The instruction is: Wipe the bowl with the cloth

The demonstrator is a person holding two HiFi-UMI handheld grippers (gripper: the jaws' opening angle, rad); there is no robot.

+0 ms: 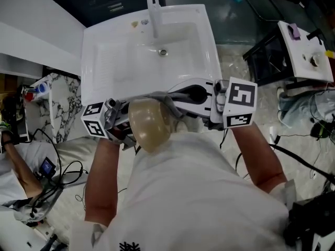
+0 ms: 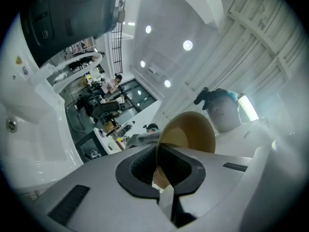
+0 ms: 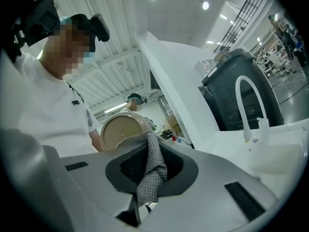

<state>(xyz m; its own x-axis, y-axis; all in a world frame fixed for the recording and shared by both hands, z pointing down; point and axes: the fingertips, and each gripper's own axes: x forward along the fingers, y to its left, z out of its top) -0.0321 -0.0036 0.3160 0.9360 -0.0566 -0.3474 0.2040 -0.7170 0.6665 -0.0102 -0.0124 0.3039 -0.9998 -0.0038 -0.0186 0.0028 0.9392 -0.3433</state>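
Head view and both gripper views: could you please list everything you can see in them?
bowl: one, tan, on its side, just in front of the sink's near edge
cloth: one, grey, reaching up to the bowl's rim
sink: one, white, ahead of the person
faucet: one, white, at the sink's back edge
second basin: one, white, on a black stand at far right
cables: several, black, on the floor at left
left gripper: one, grey, shut on the bowl's rim
right gripper: one, grey, shut on the cloth
forearms: two, bare, behind the grippers
shirt: one, white, bottom of the head view
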